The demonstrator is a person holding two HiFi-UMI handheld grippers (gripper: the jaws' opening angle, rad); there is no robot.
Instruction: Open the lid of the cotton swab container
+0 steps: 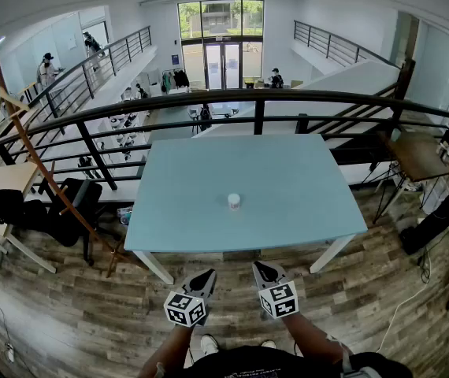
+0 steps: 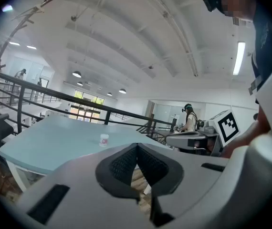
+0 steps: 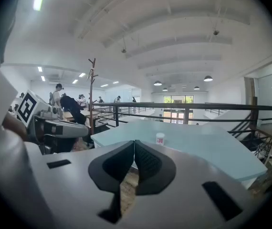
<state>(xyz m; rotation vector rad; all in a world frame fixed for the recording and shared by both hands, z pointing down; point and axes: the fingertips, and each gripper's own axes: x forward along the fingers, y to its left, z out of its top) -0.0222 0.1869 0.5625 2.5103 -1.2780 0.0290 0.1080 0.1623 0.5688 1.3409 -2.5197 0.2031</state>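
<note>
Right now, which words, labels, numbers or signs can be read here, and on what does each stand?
No text can be read.
cotton swab container: reddish label, too small to read.
marker cubes: black-and-white square patterns only, no letters.

A smooth, matt pale-blue table (image 1: 303, 179) stood on a floor (image 1: 67, 313) of grainy wood-look planks, backed by a railing (image 1: 256, 97) of dark, satin-finished metal. The cotton swab container (image 1: 234, 201) looked like white plastic. The left gripper (image 1: 208, 275) and right gripper (image 1: 258, 268) wore matt grey plastic shells with black, ribbed, rubbery pads (image 2: 124, 163), and their marker cubes (image 1: 185, 309) were printed in flat black and white.
</note>
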